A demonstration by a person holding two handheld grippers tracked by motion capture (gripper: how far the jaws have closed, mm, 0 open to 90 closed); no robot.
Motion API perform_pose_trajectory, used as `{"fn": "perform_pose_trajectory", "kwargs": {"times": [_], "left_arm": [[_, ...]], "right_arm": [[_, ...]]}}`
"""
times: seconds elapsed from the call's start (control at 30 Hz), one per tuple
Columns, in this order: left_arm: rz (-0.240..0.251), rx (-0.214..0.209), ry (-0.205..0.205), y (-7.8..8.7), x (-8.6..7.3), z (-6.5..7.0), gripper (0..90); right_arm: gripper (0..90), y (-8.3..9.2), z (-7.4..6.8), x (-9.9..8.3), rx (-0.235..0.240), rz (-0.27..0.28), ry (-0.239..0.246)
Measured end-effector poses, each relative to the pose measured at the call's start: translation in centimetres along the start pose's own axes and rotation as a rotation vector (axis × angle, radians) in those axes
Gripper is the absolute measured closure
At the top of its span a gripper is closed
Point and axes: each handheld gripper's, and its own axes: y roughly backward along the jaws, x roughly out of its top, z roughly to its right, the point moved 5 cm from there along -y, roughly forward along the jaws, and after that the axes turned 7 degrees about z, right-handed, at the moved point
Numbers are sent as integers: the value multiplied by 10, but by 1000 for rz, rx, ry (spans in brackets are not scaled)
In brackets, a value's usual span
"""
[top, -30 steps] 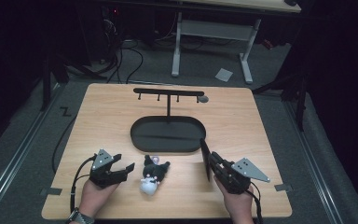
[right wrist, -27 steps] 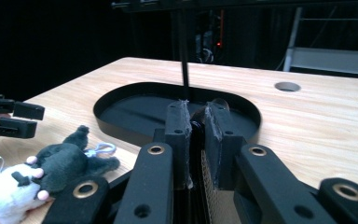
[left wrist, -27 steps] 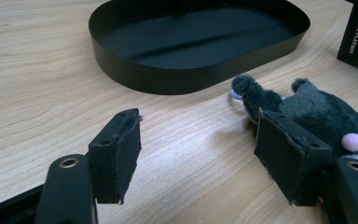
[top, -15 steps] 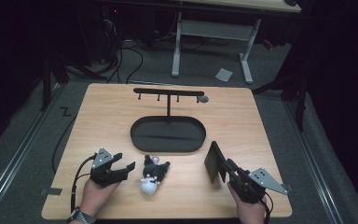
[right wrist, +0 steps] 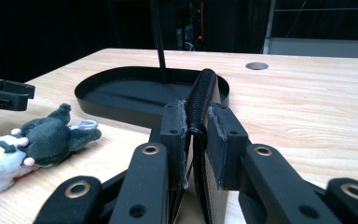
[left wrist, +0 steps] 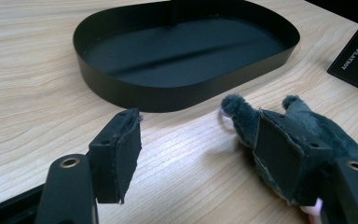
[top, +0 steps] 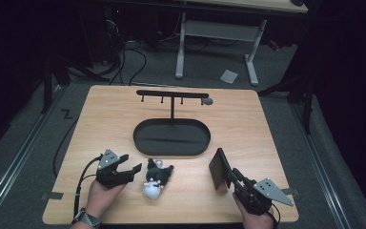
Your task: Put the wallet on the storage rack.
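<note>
A black wallet [top: 218,170] stands on edge on the wooden table, right of centre near the front. My right gripper [top: 226,175] is shut on it, and its ribbed spine [right wrist: 199,100] sits between the pads. The jaws have just been opening a little with the wallet still between them. A small plush toy [top: 155,179], dark grey with a white head, lies front centre. My left gripper [top: 131,163] is open just left of the plush. In the left gripper view its right pad [left wrist: 279,151] stands against the plush [left wrist: 307,123] while the left pad is over bare wood.
A black oval tray [top: 171,150] sits mid-table with a thin post and a hook bar [top: 171,94] rising from it. A round grommet hole [right wrist: 257,66] is in the tabletop beyond. The front table edge runs just under both hands. Dark floor and cables surround the table.
My right hand has carried the wallet to the right and toward the front edge, away from the tray. The left gripper and the plush have stayed put.
</note>
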Motion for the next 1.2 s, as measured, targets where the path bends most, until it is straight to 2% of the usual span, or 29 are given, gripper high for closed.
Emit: {"fn": "perform_pose_trajectory", "kwargs": {"times": [0.07,0.17,0.33,0.37,0.57,0.93,1.07,1.2], "left_arm": [[-2,-2,-5,-2,0,1,315],[-3,-6,-5,-3,1,2,316],[-6,-7,-5,-3,1,2,316],[-5,-5,-7,-3,1,2,315],[-10,-2,-12,-2,0,2,315],[-9,-2,-12,-2,0,2,315],[-9,-2,-13,-2,0,2,315],[-10,-2,-13,-2,0,2,315]], "right_arm": [[760,0,0,-3,-15,-22,8],[750,1,1,-3,-18,-18,-23],[704,0,-1,-3,-17,-19,-32],[645,-1,-2,-3,-18,-20,-26],[521,-6,-5,-3,-45,-37,-8],[383,-22,-6,-20,-81,-119,39],[375,-30,-6,-28,-98,-163,35],[404,-36,-8,-35,-130,-195,52]]}}
